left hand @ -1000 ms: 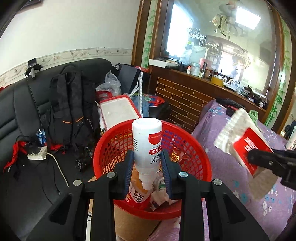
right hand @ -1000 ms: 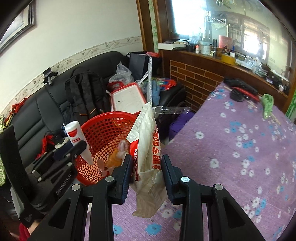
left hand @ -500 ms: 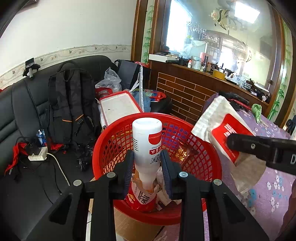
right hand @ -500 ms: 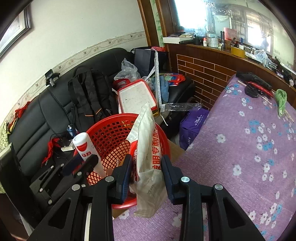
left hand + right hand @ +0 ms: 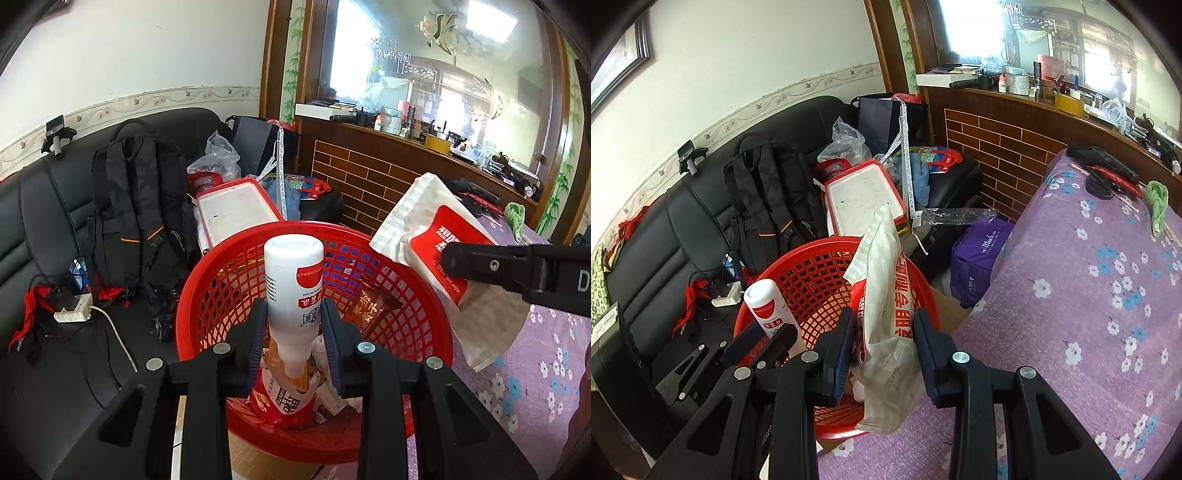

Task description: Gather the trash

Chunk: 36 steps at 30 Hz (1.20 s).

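Holding two pieces of trash over the one red basket (image 5: 424, 280) right now; my left gripper (image 5: 295, 343) has its jaws pressed against a white bottle (image 5: 293, 280) with a red label, bottle tipped cap-down above the basket's inside; my right gripper (image 5: 884, 350) is clamped on a crumpled white and red bag (image 5: 882, 306), which hangs over the basket's near rim, its lower end drooping below the fingers; in the left view that same bag (image 5: 439, 240) sits at the basket's right edge, apart from the bottle. Down in the basket I count at least two wrappers, one red and white packet (image 5: 284, 400) directly under the bottle, one brown sachet (image 5: 369, 308) against the mesh wall; more scraps lie there, too jumbled to count. Outward: one purple flowered tablecloth (image 5: 1089, 295) to the right, basket just beside it; one black sofa (image 5: 44, 229) to the left carrying one black backpack (image 5: 136, 214) and one white tray with a red rim (image 5: 866, 201); one purple bag (image 5: 979, 258) on the floor.
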### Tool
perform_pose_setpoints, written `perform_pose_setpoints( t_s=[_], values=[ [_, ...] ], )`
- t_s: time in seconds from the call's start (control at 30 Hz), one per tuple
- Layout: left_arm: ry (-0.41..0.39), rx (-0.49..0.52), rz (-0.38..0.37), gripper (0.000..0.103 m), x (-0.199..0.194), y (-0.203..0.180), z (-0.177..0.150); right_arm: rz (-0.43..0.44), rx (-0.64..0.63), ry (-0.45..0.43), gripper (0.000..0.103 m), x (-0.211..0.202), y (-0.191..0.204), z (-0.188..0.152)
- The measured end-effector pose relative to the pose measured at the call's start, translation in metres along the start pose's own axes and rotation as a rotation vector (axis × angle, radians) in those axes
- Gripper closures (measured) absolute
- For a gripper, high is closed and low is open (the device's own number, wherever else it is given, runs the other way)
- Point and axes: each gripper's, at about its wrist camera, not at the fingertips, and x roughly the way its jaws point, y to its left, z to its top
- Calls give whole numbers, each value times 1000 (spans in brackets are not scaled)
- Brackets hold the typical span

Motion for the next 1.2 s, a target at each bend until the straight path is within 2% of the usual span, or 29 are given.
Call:
perform_pose_setpoints(
  t_s=[0.17,0.23,0.27,0.3,0.37,0.4,0.43,0.47,0.5,0.57,0.7,0.8,0.87,0.97,1.13,1.2],
  values=[
    [-7,-2,12,74,2,2,0,1,-10,-6,66,5,3,3],
    [-18,0,19,63,1,2,1,12,-20,-21,65,2,5,4],
    [-24,0,24,49,0,3,1,12,-18,-30,64,-2,5,4],
    [-32,-2,31,42,-2,3,1,10,-15,-35,64,-4,4,4],
    [-54,-4,44,42,-9,5,2,-5,-9,-60,63,-15,1,3],
    [-60,-6,48,39,-14,6,2,-32,-8,-80,60,-25,-2,1],
    [-71,-15,54,35,-22,8,3,-49,-7,-88,52,-30,-4,-1],
    [-82,-22,57,25,-28,10,3,-77,-7,-100,42,-39,-8,-3],
    [-101,-31,61,14,-37,12,3,-113,-9,-118,36,-51,-12,-9],
    [-154,-34,84,3,-60,13,1,-198,-29,-159,25,-71,-17,-22],
    [-176,8,101,0,-93,-2,-10,-335,-72,-202,16,-107,-22,-57],
    [-161,53,122,0,-107,-20,-22,-358,-86,-223,12,-131,-26,-83],
    [-166,87,147,0,-118,-34,-32,-417,-106,-246,9,-152,-28,-106],
    [-175,143,167,0,-132,-57,-47,-454,-113,-268,6,-176,-35,-130],
    [-218,239,217,0,-157,-93,-68,-505,-93,-296,5,-217,-48,-172],
    [-235,233,220,0,-166,-98,-75,-515,-84,-302,5,-228,-52,-188]
  ],
)
